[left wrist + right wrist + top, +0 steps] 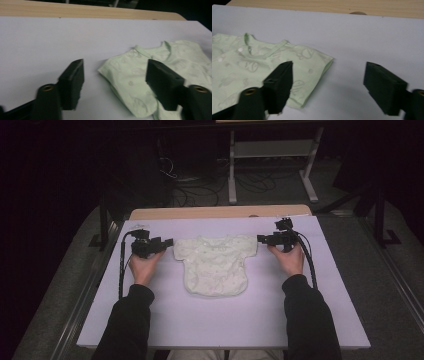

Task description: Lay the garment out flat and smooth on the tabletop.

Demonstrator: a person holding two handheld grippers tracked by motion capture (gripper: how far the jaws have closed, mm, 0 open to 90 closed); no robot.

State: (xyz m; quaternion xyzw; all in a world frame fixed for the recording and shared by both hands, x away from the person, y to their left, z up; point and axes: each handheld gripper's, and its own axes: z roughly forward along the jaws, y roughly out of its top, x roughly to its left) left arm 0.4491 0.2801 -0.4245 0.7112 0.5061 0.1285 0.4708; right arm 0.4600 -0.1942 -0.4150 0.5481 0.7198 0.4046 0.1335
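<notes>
A small pale green short-sleeved shirt (215, 265) with a faint print lies flat, collar away from me, on the pale lilac sheet (225, 320). My left gripper (170, 241) hovers at the tip of the shirt's left sleeve with its jaws apart. In the left gripper view that gripper (113, 67) straddles the sleeve edge of the shirt (130, 75) without touching it. My right gripper (260, 238) is at the right sleeve, also open. In the right gripper view the gripper (329, 68) has the shirt's (249, 65) sleeve corner below its left jaw, pads clear of the cloth.
The sheet covers a wooden tabletop whose far edge (220, 212) shows as a tan strip. Beyond it stand the white legs of another table (232, 170) and loose cables (200, 190) on the dark floor. Black cables trail from both grippers along my forearms.
</notes>
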